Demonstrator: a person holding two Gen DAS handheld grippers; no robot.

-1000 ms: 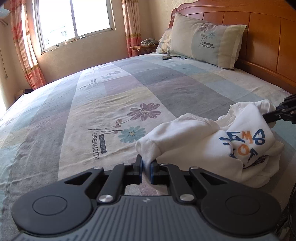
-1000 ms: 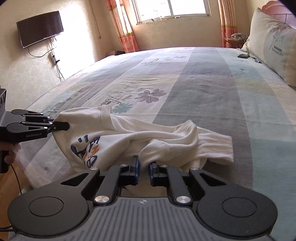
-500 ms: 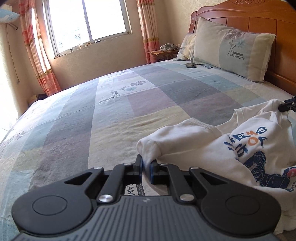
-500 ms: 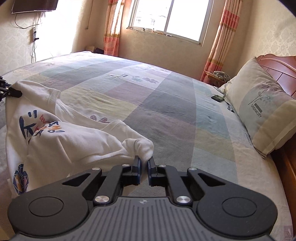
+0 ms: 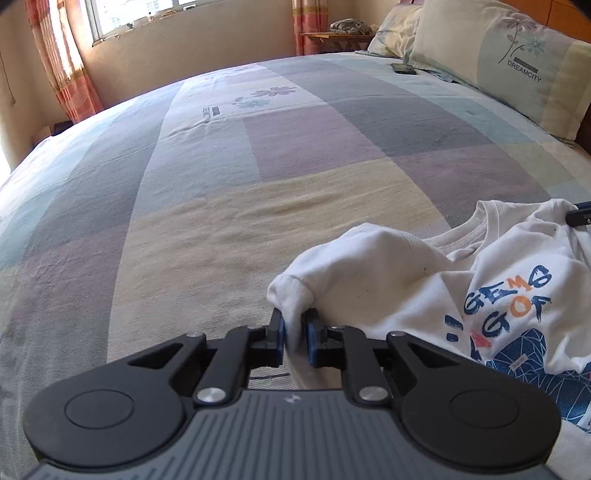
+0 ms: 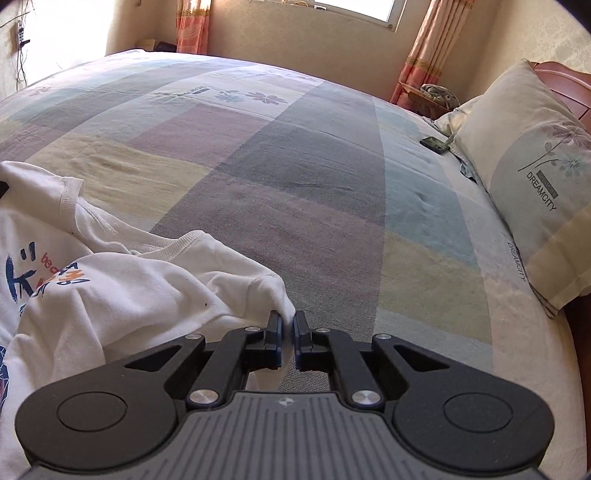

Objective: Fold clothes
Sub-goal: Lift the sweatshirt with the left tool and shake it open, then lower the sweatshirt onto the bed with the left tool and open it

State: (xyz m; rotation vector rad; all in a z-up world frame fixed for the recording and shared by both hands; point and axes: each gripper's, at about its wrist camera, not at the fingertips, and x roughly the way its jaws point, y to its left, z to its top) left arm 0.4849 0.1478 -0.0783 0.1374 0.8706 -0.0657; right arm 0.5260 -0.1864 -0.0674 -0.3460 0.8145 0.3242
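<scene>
A white T-shirt (image 5: 388, 273) with a blue and orange print lies bunched on the patchwork bedspread (image 5: 258, 206), low and to the right in the left wrist view. My left gripper (image 5: 294, 328) has a shoulder fold of the shirt between its blue pads, and its jaws are opening. The tip of my right gripper (image 5: 578, 216) shows at the shirt's far side by the collar. In the right wrist view the T-shirt (image 6: 122, 295) fills the lower left, and my right gripper (image 6: 287, 325) is shut on a fold at its other shoulder.
Pillows (image 5: 509, 66) lean on the wooden headboard at the right, pillows (image 6: 535, 184) also in the right wrist view. A small dark device (image 6: 436, 143) lies near them. A bedside table (image 5: 336, 35), curtains and a window stand beyond the bed.
Both grippers have carried the shirt across the bed and a little lower. The shirt now spreads more, print up. The gap between the left pads has widened slightly.
</scene>
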